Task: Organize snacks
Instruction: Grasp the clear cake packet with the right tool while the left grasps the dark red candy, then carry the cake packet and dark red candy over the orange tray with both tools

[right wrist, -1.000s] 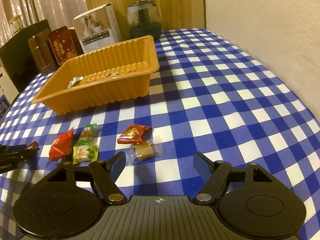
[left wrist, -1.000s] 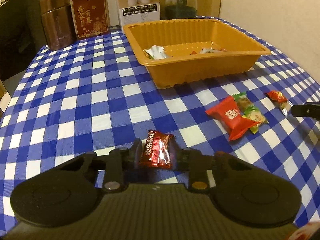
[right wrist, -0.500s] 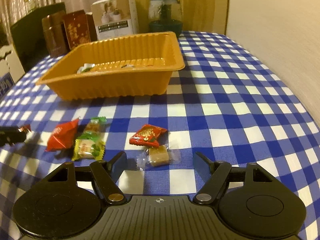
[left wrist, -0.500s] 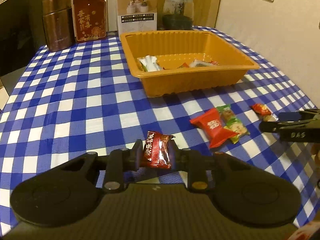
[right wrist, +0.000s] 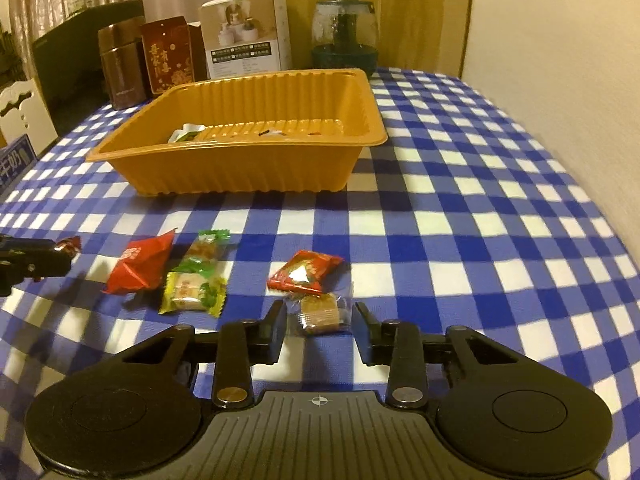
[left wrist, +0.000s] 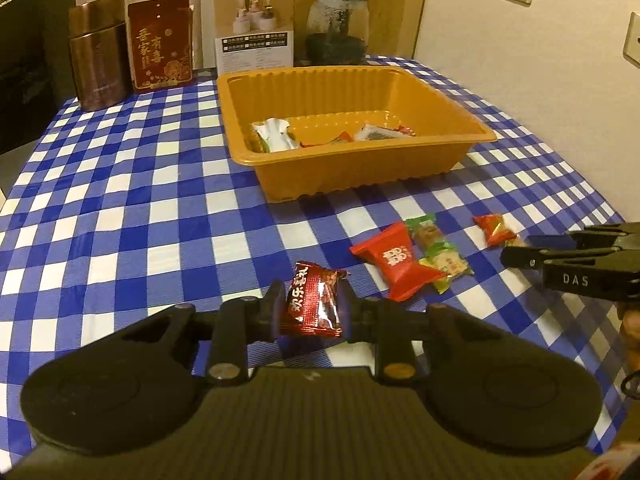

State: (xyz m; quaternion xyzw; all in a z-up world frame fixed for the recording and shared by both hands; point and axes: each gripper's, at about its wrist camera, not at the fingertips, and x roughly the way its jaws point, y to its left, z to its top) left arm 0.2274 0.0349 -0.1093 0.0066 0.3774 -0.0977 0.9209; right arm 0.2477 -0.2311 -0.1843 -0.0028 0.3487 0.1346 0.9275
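Snacks: five wrapped pieces are outside the orange tray (left wrist: pixel 472 136), and a few lie on its floor.
Left gripper (left wrist: pixel 308 312): pinching the dark red foil packet (left wrist: pixel 314 306), upright between my pads, held above the table (left wrist: pixel 120 200).
Right gripper (right wrist: pixel 320 324): jaws closing around the clear-wrapped brown candy (right wrist: pixel 320 312); it lies on the cloth between my pads, which are not yet pressing on it.
Key relation: the tray sits straight ahead of my left gripper and beyond it, so I judge the packet has to travel forward and over the near wall.
Candy axis: its wrapper ends point sideways, towards each pad.
Nearer hand: my right is on the candy; the red-orange packet (right wrist: pixel 306 272) just behind it is the right's too.
Between my grippers: the red pillow packet (left wrist: pixel 394 260) and the two green-wrapped snacks (left wrist: pixel 436 252), touching each other.
In the way: only the tray's near wall.
Behind tray: brown canister (left wrist: pixel 100 52), red box (left wrist: pixel 162 44), white carton (left wrist: pixel 256 24), glass jar (left wrist: pixel 338 26), well apart.
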